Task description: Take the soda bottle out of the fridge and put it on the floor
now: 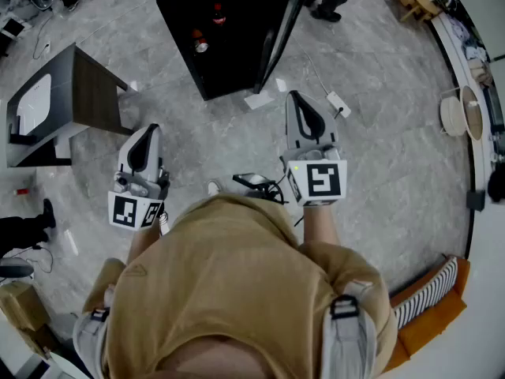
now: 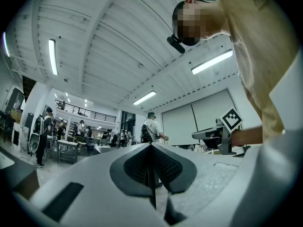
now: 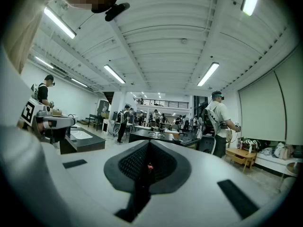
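A black fridge (image 1: 225, 54) stands on the grey floor ahead of me, its door (image 1: 278, 34) swung open to the right. Inside it, two bottles with red on them show dimly, one higher (image 1: 218, 13) and one lower (image 1: 200, 44); I cannot tell which is the soda bottle. My left gripper (image 1: 149, 129) is held in front of my body, short of the fridge and to its left, jaws shut and empty (image 2: 151, 148). My right gripper (image 1: 293, 96) points at the floor just below the open door, also shut with nothing in it (image 3: 149, 146).
A dark side table (image 1: 75, 101) stands at the left. White paper slips (image 1: 258, 99) and a tag (image 1: 338, 104) lie before the fridge, and a small black device (image 1: 254, 181) lies by my feet. A round basket (image 1: 453, 115) and a striped cushion (image 1: 430, 290) sit at the right. Other people stand around the hall.
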### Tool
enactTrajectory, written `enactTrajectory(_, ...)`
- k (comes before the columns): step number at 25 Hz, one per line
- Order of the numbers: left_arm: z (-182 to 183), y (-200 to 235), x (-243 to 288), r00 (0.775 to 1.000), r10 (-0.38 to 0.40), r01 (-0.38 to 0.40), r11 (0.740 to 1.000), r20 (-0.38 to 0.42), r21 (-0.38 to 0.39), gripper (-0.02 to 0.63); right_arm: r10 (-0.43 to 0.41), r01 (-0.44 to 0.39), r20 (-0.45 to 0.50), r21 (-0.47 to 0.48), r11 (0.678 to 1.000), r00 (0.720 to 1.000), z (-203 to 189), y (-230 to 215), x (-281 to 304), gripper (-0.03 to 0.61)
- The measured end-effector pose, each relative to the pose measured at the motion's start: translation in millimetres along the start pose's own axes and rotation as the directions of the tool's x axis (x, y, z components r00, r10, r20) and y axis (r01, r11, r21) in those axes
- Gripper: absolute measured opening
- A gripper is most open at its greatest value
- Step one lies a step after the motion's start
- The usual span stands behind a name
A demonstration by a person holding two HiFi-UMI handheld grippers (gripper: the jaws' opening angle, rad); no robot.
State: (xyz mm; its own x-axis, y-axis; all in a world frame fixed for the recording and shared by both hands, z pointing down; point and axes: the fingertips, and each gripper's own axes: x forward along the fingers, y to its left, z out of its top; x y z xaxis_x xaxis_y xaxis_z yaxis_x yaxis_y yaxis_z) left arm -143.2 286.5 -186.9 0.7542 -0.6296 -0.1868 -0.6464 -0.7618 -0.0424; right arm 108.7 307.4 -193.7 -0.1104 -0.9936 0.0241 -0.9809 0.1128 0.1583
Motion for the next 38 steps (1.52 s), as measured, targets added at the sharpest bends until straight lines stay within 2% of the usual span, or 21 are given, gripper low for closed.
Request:
enactTrajectory(9,3,0,-6,1.0,0.027,-0.027,0.999,-0.001,0.017,0.002,0.003,-0.003,0.012,0.013,1.0,1.0,3,1,-3,0.0)
enactTrajectory(17,4,-11,-8,0.998,0.058,-0.058,0.998,-0.003,0.02,0.002,0.04,-0.042,0.055,0.045,0.998,0.998,4,-11,-14,0.003)
enactTrajectory(25,-5,-43,1,0.996,0.087,-0.087,0.996,-0.028,0.02,0.002,0.122,-0.123,0.015,0.037,0.992,0.992,-16,-22,-23,0.006)
enactTrajectory(29,-7,-60,6,0.994,0.107,-0.106,0.994,-0.03,0.033,0.002,0.164,-0.164,-0.001,0.044,0.985,0.986,-30,-31,-30,0.069)
enactTrajectory(33,-11,-65,2,0.992,0.121,-0.119,0.992,-0.044,0.046,0.002,0.169,-0.169,0.001,0.044,0.985,0.986,-34,-33,-31,0.069)
enactTrajectory(38,-13,-51,10,0.99,0.131,-0.128,0.99,-0.047,0.054,0.002,0.169,-0.169,0.007,0.047,0.985,0.986,-32,-36,-16,0.069)
